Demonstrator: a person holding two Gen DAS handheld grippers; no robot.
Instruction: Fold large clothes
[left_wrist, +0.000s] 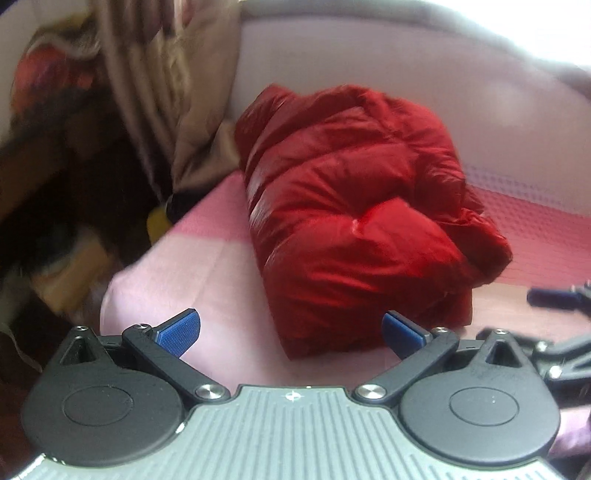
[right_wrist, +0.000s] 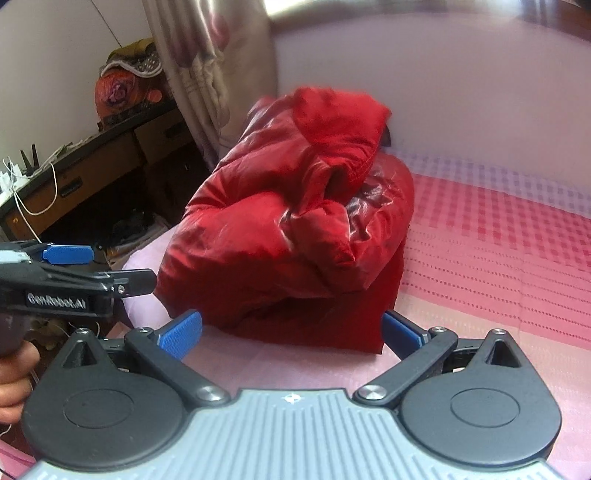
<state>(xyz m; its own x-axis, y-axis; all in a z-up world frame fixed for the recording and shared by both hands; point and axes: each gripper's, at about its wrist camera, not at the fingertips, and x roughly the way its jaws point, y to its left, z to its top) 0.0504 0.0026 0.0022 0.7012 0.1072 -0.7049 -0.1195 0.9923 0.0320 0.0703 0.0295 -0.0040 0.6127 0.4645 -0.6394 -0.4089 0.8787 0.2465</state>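
Observation:
A red puffer jacket (left_wrist: 354, 210) lies folded into a thick bundle on a pink bed (left_wrist: 207, 258). It also shows in the right wrist view (right_wrist: 291, 225), with its hood on top. My left gripper (left_wrist: 291, 330) is open and empty, just short of the bundle's near end. My right gripper (right_wrist: 291, 330) is open and empty, close to the bundle's near side. The left gripper also shows at the left of the right wrist view (right_wrist: 92, 269).
A beige curtain (left_wrist: 173, 92) hangs left of the bed. A dark wooden desk (right_wrist: 96, 162) with cables stands left of the curtain. The pink checked bedding (right_wrist: 498, 236) stretches right of the jacket. A pale headboard wall (right_wrist: 443, 103) rises behind.

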